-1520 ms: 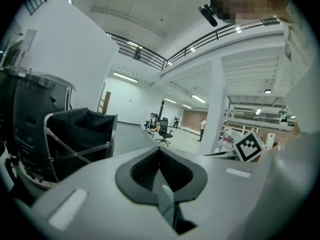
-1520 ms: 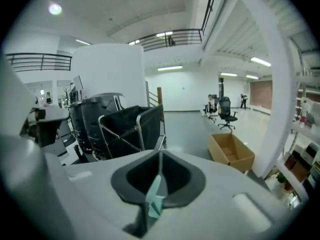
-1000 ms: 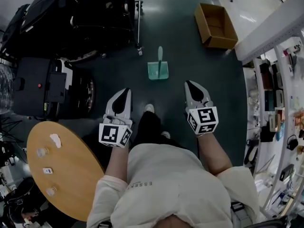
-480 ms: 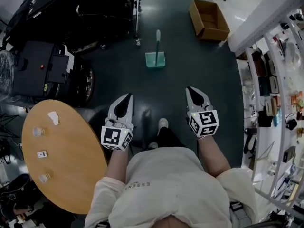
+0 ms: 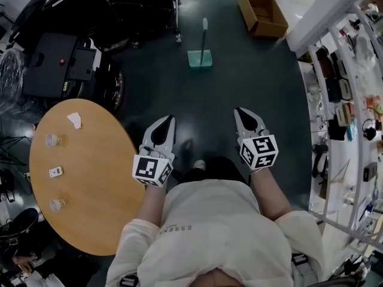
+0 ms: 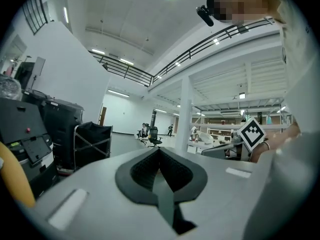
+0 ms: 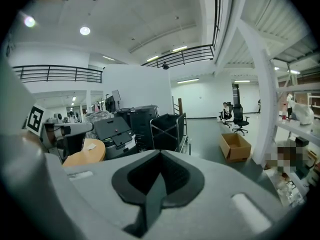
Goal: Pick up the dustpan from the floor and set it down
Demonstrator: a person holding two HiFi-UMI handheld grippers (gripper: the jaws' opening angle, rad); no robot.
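**Approach stage.** The dustpan [image 5: 199, 59] stood on the dark floor [image 5: 251, 88], well ahead of both grippers. Its long handle [image 5: 204, 36] rose upright from the teal pan. A cardboard box [image 5: 261, 14] lay off to its right, and a round wooden table [image 5: 84, 178] stood beside our left arm. We held the left gripper [image 5: 170, 121] and the right gripper [image 5: 240, 112] side by side. Each had its jaws pressed together with nothing between them, as both gripper views confirmed. We judged that the pick-up had not yet begun. To do it well, we would close the gap and spread one gripper's jaws before reaching. We would then take the upright handle squarely near its top, so that the pan hung steady and did not swing.
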